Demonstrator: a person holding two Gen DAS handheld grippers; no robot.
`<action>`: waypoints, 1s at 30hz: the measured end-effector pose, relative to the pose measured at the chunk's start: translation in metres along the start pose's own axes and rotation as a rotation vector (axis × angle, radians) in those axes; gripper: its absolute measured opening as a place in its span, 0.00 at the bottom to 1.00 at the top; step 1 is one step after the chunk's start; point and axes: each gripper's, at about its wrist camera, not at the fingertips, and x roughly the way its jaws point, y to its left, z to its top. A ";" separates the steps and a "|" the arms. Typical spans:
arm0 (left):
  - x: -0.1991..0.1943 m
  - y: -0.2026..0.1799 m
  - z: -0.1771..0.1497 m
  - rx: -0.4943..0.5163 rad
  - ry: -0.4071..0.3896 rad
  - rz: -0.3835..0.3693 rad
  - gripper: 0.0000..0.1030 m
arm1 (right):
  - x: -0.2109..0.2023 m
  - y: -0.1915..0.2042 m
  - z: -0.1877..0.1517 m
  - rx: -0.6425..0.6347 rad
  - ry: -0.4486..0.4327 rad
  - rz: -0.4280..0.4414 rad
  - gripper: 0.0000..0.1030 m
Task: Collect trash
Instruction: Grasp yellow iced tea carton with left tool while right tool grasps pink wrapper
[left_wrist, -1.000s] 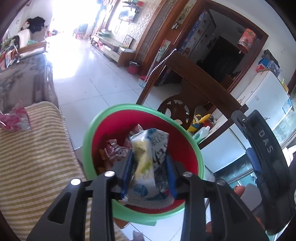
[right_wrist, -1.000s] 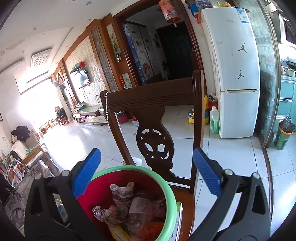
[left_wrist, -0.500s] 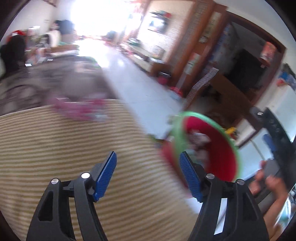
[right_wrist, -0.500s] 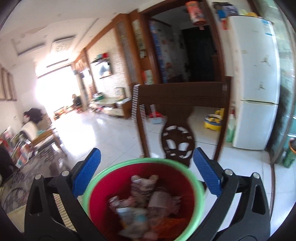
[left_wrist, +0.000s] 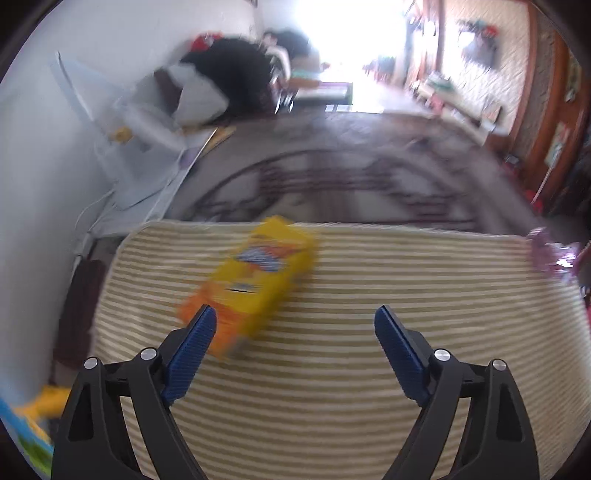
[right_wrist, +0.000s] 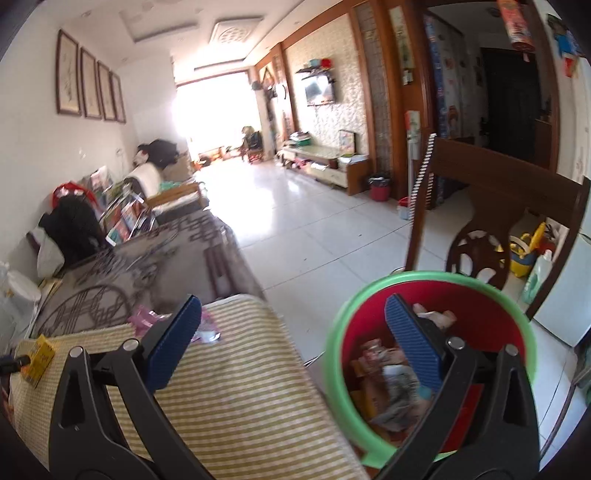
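A yellow-orange snack box (left_wrist: 255, 284) lies on the striped cushion (left_wrist: 351, 369), just ahead of my left gripper (left_wrist: 295, 325), near its left finger. The left jaws are opening, with nothing between them. A pink wrapper (left_wrist: 550, 254) lies at the cushion's right edge. In the right wrist view the red bin with a green rim (right_wrist: 432, 365) holds several pieces of trash, and my right gripper (right_wrist: 291, 321) stands open over the gap between cushion and bin. The snack box (right_wrist: 40, 360) and pink wrapper (right_wrist: 147, 319) show on the cushion there too.
A dark patterned sofa cover (left_wrist: 351, 181) stretches beyond the cushion. A wooden chair (right_wrist: 491, 206) stands behind the bin, with a white fridge (right_wrist: 569, 291) to its right. White tiled floor (right_wrist: 314, 221) runs toward a bright window. Books and clothes pile at the far left (right_wrist: 92, 214).
My left gripper let a wrapper go into the bin, opened wide and swung left over the cushion to the snack box. My right gripper turned left, so the bin moved right in its view.
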 end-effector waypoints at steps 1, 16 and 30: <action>0.008 0.007 0.004 0.000 0.030 -0.004 0.81 | 0.002 0.005 0.000 -0.010 0.007 0.005 0.95; 0.089 0.033 0.029 0.027 0.179 -0.010 0.86 | 0.077 0.103 -0.019 -0.294 0.221 0.131 0.95; 0.005 0.009 -0.034 -0.264 -0.035 -0.088 0.63 | 0.165 0.208 -0.058 -0.843 0.316 0.202 0.86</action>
